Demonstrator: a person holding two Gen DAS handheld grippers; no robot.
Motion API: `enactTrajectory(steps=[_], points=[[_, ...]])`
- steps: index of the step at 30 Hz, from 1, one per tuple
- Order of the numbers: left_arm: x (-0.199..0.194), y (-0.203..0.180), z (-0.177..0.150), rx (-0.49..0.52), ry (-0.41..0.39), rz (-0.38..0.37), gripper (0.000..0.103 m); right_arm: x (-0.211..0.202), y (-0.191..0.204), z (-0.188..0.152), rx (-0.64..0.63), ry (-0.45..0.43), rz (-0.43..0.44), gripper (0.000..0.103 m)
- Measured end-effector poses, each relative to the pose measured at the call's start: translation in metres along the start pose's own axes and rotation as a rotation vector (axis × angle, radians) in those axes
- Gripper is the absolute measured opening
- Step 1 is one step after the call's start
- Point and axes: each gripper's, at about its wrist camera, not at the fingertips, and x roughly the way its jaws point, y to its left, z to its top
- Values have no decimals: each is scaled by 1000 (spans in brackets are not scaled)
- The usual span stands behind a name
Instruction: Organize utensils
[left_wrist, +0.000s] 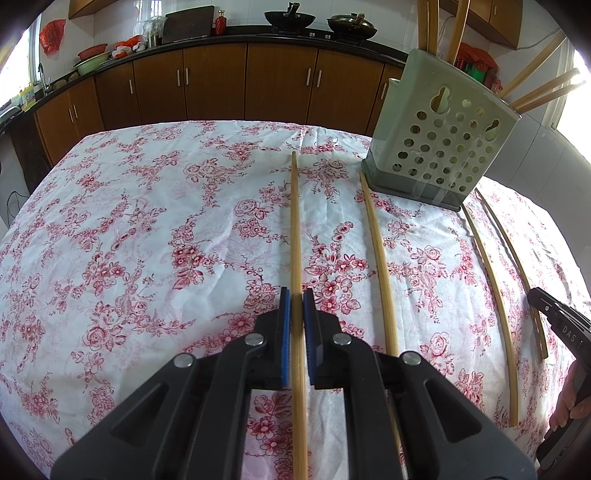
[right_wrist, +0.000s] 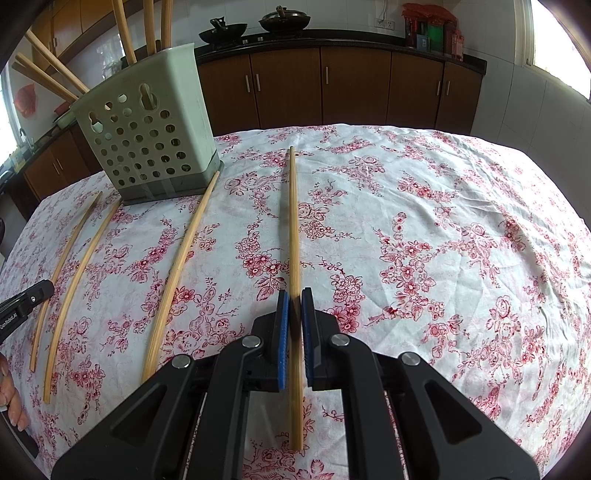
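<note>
My left gripper (left_wrist: 295, 295) is shut on a long wooden chopstick (left_wrist: 295, 229) that runs forward over the floral tablecloth. My right gripper (right_wrist: 294, 295) is shut on another chopstick (right_wrist: 293, 229), which points forward the same way. A pale green perforated utensil holder (left_wrist: 439, 140) stands at the far right in the left wrist view and at the far left in the right wrist view (right_wrist: 151, 136), with several chopsticks standing in it. Three loose chopsticks lie on the cloth between the grippers (left_wrist: 380, 258) (left_wrist: 491, 291) (left_wrist: 517, 266).
The table's far edge (left_wrist: 229, 123) faces brown kitchen cabinets (left_wrist: 221, 81). The right gripper's body (left_wrist: 561, 321) shows at the right edge of the left wrist view. The left gripper's body (right_wrist: 22, 306) shows at the left edge of the right wrist view.
</note>
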Motion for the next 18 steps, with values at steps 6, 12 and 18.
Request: enactTrajectory(steps=[6,12,18], points=[[0,0,0,-1,0,0,11,0,-1,0,0,0,0,8],[-4,-5,-5,33,1,19,11,-3,0,-3,-8,2,4,8],[-11,-11,-15,56,5,1,9,-6,-3,-5,-4,3,25,8]])
